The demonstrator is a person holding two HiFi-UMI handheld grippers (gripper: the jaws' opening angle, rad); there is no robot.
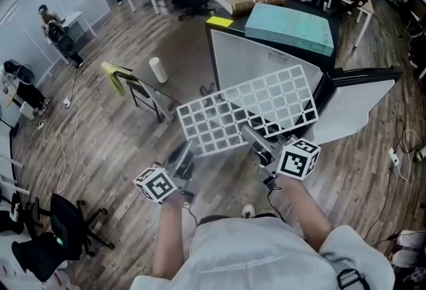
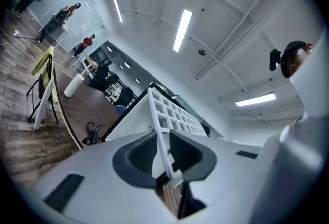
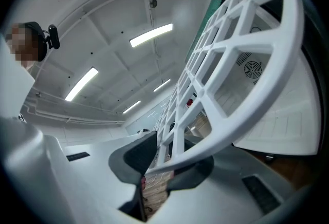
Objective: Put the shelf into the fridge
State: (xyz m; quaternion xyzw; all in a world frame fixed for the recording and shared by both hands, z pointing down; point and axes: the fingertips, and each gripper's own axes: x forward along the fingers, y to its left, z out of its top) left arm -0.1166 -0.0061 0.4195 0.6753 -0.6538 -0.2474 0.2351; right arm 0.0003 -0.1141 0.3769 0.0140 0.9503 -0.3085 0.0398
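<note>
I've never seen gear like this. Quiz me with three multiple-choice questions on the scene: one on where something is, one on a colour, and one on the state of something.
1. Where is the white cylinder?
A) upright on the wooden floor
B) on a desk
C) lying on the shelf

2. What colour is the grid shelf?
A) black
B) white
C) green

3. How is the shelf held?
A) it lies flat on the floor
B) one gripper alone grips it
C) the left gripper and the right gripper both clamp it

Answers:
1 A: it stands on the floorboards, left of the fridge.
2 B: its bars are white in all three views.
3 C: each gripper view shows that gripper's jaws closed on the edge of the shelf.
</note>
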